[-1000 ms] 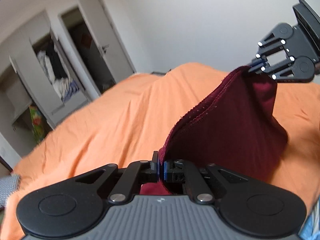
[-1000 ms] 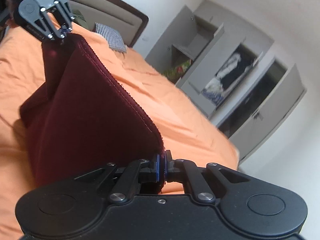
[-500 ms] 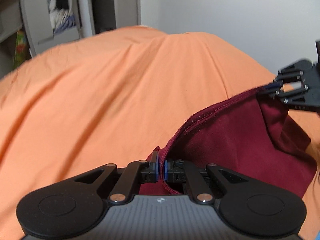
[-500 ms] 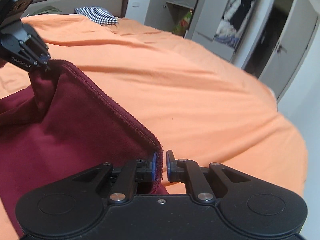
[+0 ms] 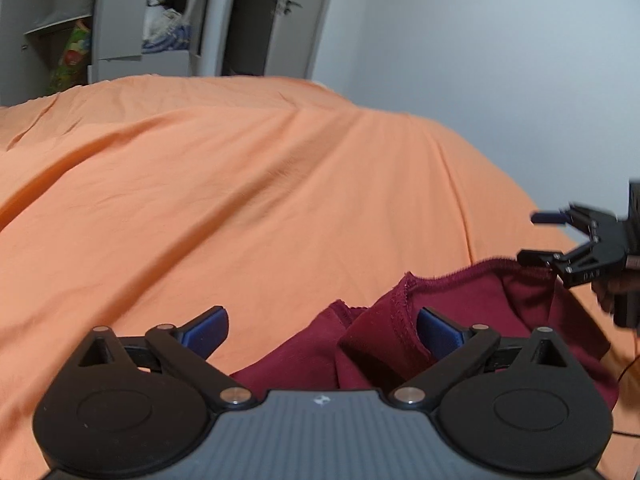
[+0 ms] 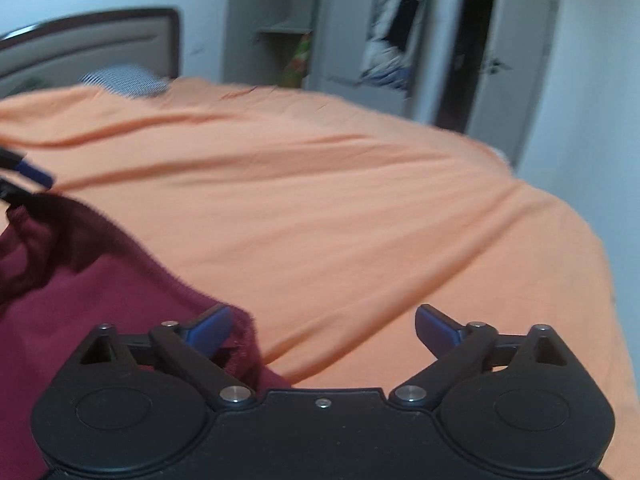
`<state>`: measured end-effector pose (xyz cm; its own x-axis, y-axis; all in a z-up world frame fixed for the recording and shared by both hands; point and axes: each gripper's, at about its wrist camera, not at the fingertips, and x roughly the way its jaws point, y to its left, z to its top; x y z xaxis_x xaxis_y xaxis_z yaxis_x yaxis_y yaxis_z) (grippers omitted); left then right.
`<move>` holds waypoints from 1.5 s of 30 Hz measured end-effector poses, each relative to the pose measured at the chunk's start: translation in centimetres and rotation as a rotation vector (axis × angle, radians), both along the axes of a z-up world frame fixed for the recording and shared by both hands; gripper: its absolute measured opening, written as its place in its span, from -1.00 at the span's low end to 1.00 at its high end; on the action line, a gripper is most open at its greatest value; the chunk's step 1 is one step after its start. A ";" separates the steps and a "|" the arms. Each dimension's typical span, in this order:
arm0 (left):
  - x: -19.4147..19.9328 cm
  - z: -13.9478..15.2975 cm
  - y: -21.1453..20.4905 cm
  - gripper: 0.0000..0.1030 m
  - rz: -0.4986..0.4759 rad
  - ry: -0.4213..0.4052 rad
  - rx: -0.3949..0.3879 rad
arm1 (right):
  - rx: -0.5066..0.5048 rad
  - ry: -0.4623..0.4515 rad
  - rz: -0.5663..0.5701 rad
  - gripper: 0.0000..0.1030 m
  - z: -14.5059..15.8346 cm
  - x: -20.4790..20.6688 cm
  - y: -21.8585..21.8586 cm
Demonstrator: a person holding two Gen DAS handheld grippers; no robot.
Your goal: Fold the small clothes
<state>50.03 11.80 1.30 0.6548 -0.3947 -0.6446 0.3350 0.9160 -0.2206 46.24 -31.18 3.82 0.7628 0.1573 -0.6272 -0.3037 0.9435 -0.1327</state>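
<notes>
Where wardrobe (image 5: pixel 168 20) doors gape, wrinkled orange bedsheet (image 5: pixel 240 184) under maroon garment (image 5: pixel 480 312).

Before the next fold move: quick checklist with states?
1. Left gripper open: ok, jaws spread wide.
2. Right gripper open: ok, jaws spread wide.
3. Maroon garment released: not ok, hem drapes against the left gripper's right pad and the right gripper's left pad.
4. Garment lying flat: not ok, bunched with raised folds at the near edge.
5. Orange bedsheet ahead free of other items: ok in both views.
6. Fold edges aligned: cannot tell, much of the garment is hidden by the grippers.
</notes>
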 end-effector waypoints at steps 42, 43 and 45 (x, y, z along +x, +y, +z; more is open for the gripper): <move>-16.3 -4.5 3.8 -0.84 0.462 0.127 -0.294 | 0.375 0.055 -0.254 -0.96 -4.7 -14.6 -5.5; -16.2 -4.4 3.7 -0.78 0.466 0.128 -0.287 | 0.376 0.058 -0.244 -0.93 -4.8 -14.6 -5.3; -16.3 -3.8 3.1 -0.53 0.470 0.103 -0.252 | 0.376 0.052 -0.234 -0.67 -4.7 -14.5 -5.1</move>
